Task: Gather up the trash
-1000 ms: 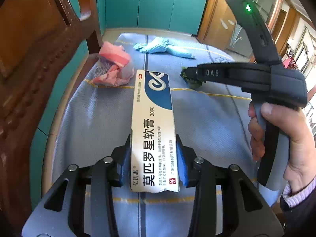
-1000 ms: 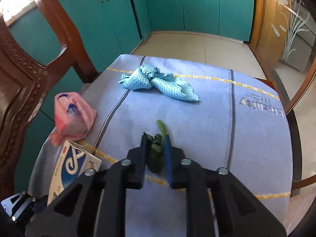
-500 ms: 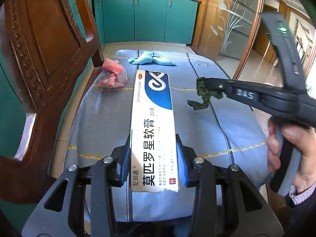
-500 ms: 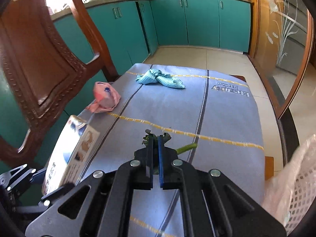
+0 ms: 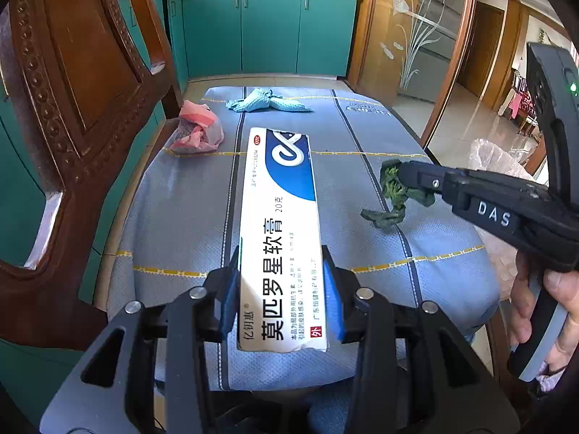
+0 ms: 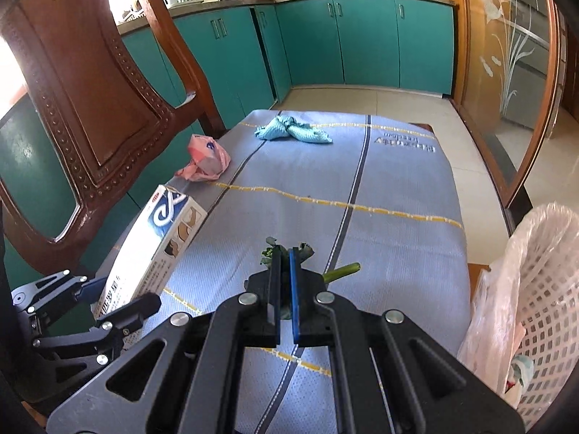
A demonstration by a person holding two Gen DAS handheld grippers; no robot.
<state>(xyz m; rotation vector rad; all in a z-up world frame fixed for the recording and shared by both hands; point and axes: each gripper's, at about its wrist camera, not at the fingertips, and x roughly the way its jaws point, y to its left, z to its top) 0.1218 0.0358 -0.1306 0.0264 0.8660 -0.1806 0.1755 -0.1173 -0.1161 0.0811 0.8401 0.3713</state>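
Note:
My left gripper (image 5: pixel 280 278) is shut on a long white and blue ointment box (image 5: pixel 280 217), held up over the near end of the table; the same box (image 6: pixel 152 246) shows at the left of the right wrist view. My right gripper (image 6: pixel 285 253) is shut on a wilted green vegetable scrap (image 6: pixel 304 249), whose stem (image 6: pixel 342 271) sticks out to the right. That scrap (image 5: pixel 392 195) hangs from the right gripper's tip in the left wrist view. A crumpled pink plastic bag (image 5: pixel 197 130) lies on the blue tablecloth (image 5: pixel 181 217) near the chair.
A carved wooden chair back (image 5: pixel 72 108) stands close on the left. A crumpled light blue cloth (image 6: pixel 291 132) lies at the table's far end. A white lattice basket lined with a pale plastic bag (image 6: pixel 535 289) stands beyond the table's right edge. Teal cabinets (image 6: pixel 362 39) line the far wall.
Both grippers have drawn back toward the near end of the table and risen. The right gripper closed on the green scrap and lifted it off the cloth; the basket has come into view.

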